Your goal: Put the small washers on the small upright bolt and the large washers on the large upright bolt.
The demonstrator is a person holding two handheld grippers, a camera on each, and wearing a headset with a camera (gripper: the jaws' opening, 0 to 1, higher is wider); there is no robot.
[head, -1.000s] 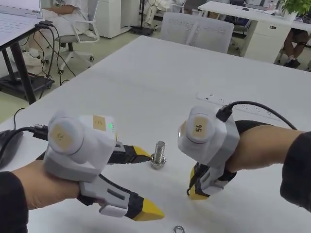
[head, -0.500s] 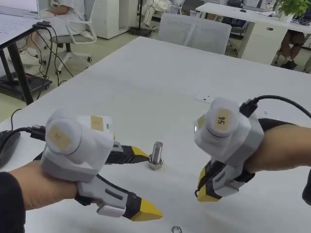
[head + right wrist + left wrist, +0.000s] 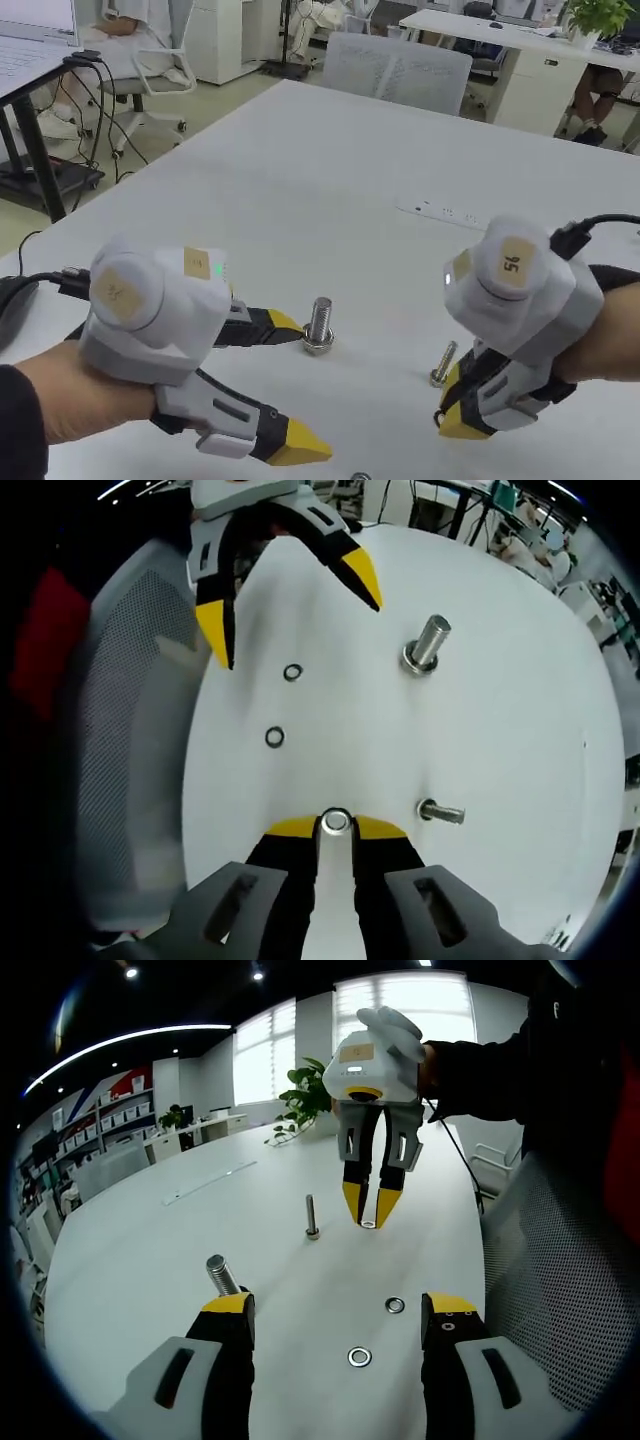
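Note:
The large upright bolt stands on the white table, just beyond the upper jaw of my left gripper, which is open and empty. The small upright bolt stands to its right, next to my right gripper. In the right gripper view, the right gripper is shut on a metal washer, with the small bolt just to its right and the large bolt farther off. Two loose washers lie flat between the grippers, also seen as washers between the left gripper's jaws.
A white power strip lies on the table behind the bolts. A grey chair stands at the far table edge. A dark desk with cables is off to the left, and seated people are in the background.
My right gripper has moved to the right and nearer to me, uncovering the small bolt beside it. The left gripper has stayed by the large bolt.

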